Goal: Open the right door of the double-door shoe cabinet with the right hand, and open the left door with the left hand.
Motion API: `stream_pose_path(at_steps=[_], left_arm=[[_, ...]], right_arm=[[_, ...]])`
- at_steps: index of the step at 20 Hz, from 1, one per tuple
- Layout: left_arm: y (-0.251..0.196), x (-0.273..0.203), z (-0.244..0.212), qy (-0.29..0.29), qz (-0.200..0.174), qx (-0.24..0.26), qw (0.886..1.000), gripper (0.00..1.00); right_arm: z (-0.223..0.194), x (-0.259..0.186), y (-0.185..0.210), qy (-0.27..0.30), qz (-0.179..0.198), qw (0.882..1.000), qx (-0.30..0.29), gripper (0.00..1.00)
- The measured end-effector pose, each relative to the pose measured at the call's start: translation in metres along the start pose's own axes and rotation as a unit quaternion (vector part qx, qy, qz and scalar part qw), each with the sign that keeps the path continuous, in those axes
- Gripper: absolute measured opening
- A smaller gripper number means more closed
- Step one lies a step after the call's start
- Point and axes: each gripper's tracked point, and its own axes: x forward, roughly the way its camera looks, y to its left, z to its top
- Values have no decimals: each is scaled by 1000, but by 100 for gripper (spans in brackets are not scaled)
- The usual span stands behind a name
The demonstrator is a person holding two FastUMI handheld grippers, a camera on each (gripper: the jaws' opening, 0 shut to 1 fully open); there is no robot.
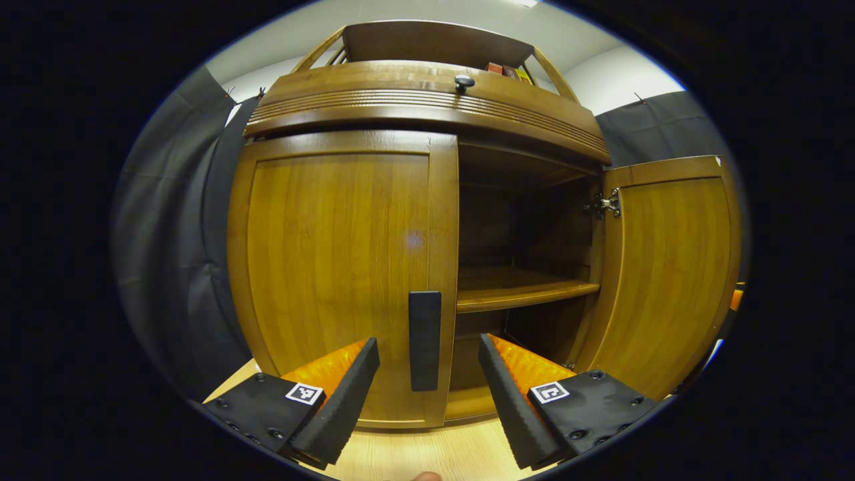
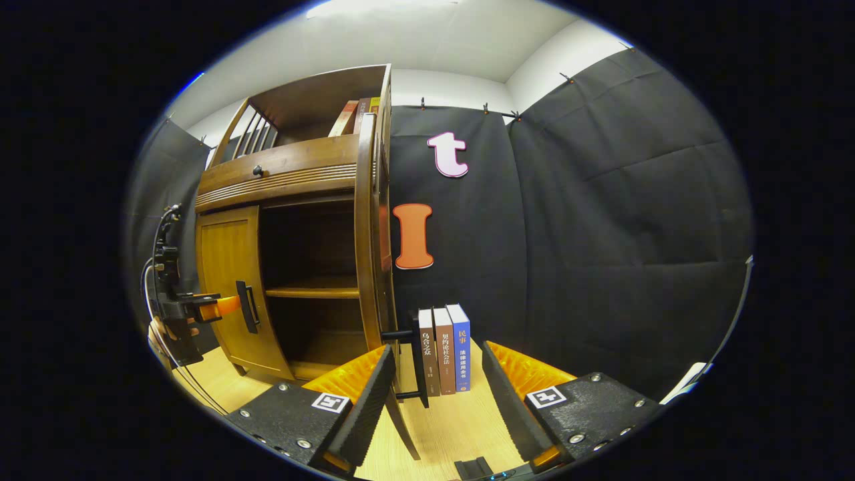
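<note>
The wooden shoe cabinet (image 1: 427, 107) fills the left gripper view. Its left door (image 1: 334, 267) lies closed against the frame, with a dark vertical handle (image 1: 425, 341) at its inner edge. My left gripper (image 1: 427, 344) is open, one finger on each side of that handle without touching it. The right door (image 1: 668, 267) is swung wide, baring a shelf (image 1: 521, 290). In the right gripper view the right door (image 2: 369, 234) is edge-on, and its black handle (image 2: 421, 364) sits just ahead between the fingers of my open right gripper (image 2: 434, 377). The left gripper (image 2: 214, 307) hovers at the left door's handle (image 2: 247, 307).
Three upright books (image 2: 444, 351) stand on the light wooden floor (image 2: 461, 421) right of the open door, against the black cloth wall (image 2: 601, 234). More books (image 2: 354, 113) sit on the cabinet's top shelf. A drawer with a round knob (image 1: 464, 82) runs above the doors.
</note>
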Motion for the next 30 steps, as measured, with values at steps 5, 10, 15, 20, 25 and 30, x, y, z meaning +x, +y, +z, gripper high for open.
stream_pose_path(at_steps=[5,10,15,20,25,30], left_arm=[[1,33,-10,5,1,-2,1000,93],[9,54,-13,4,13,7,1000,77],[5,63,-15,7,18,9,1000,58],[5,56,-19,12,20,16,1000,40],[5,35,-20,22,4,14,1000,34],[7,-1,-19,27,-16,8,999,34]], right_arm=[[3,1,-3,-4,-7,1000,3,98],[5,-1,-2,-5,-9,1000,-1,98],[7,-2,-2,-7,-11,1000,1,98],[6,-3,-2,-4,-13,1000,3,98],[8,-7,3,-4,-13,1000,-3,98],[16,-13,18,-7,-8,1000,-6,98]])
